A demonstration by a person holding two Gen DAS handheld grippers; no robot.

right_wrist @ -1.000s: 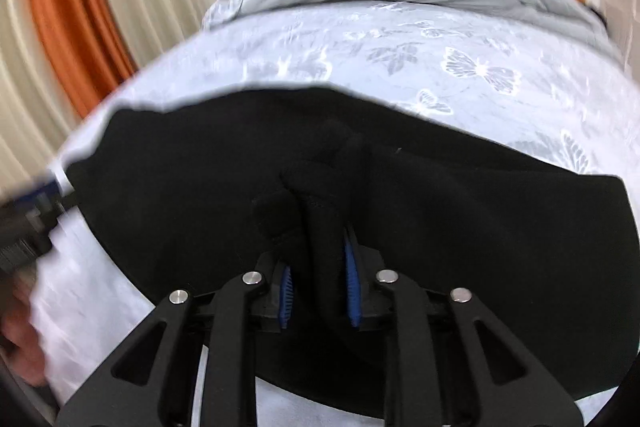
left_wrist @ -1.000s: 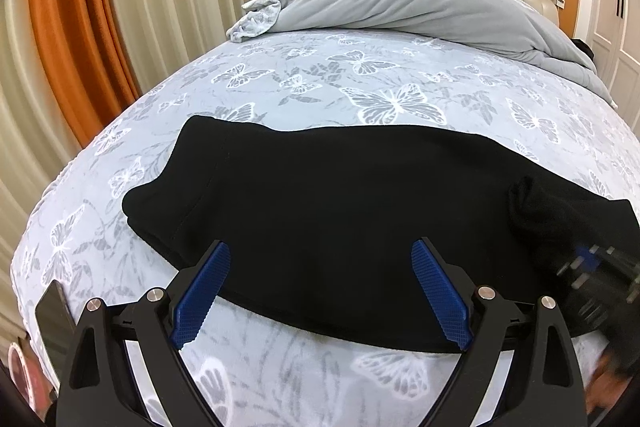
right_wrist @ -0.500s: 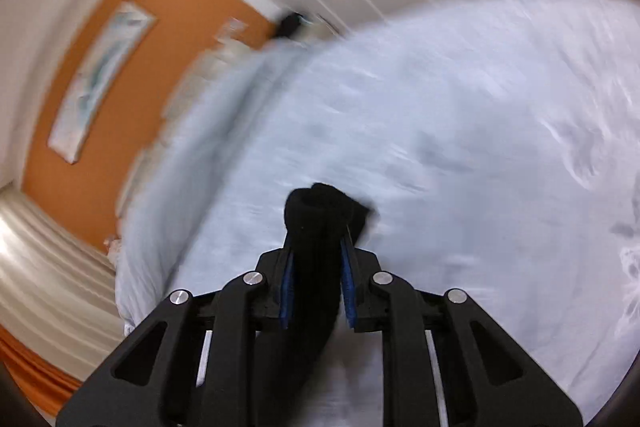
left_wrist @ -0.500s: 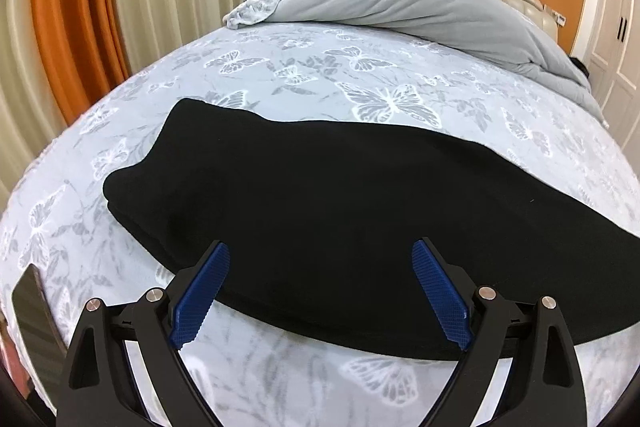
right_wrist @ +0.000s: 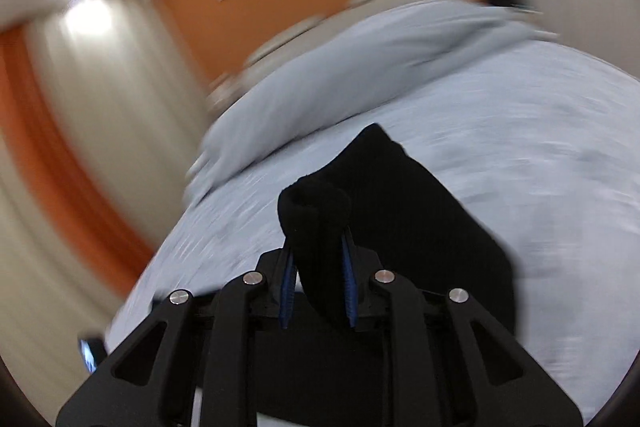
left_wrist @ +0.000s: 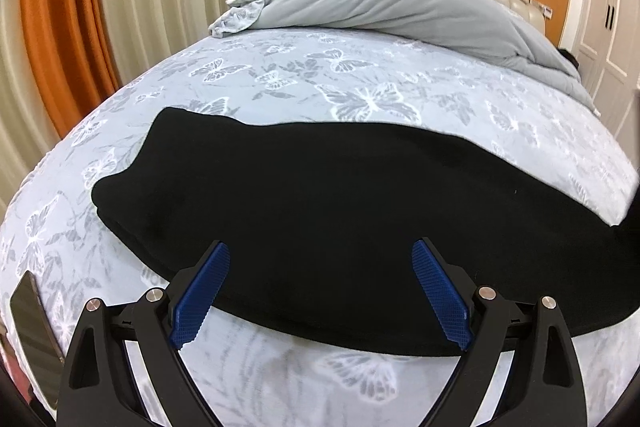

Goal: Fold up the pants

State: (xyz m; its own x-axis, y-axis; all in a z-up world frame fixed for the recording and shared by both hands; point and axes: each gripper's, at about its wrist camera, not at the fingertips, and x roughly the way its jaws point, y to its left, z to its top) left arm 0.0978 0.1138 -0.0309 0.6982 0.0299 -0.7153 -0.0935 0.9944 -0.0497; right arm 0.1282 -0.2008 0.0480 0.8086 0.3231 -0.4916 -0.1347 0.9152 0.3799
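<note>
We are partway through the fold, as we judge it. The pants (left_wrist: 320, 203) are lying flat as a long black band across the bed (left_wrist: 360, 87), looking already doubled lengthwise, leg on leg, though we cannot be sure. One end is bunched in our right claw (right_wrist: 318, 283), which is clamped on the cloth and holding it lifted above the sheet; that view is blurred, so we cannot tell how high. Our left claw (left_wrist: 320, 291) is standing wide apart, gripping nothing, hovering over the near edge of the pants.

What is left, we are thinking, is carrying the lifted end over toward the left end and laying it down, then perhaps one more fold.

The near edge of the pants is lying close to the bed's front edge. Beyond the pants the sheet is lying bare up to the grey duvet (left_wrist: 400, 3), giving open room.
</note>
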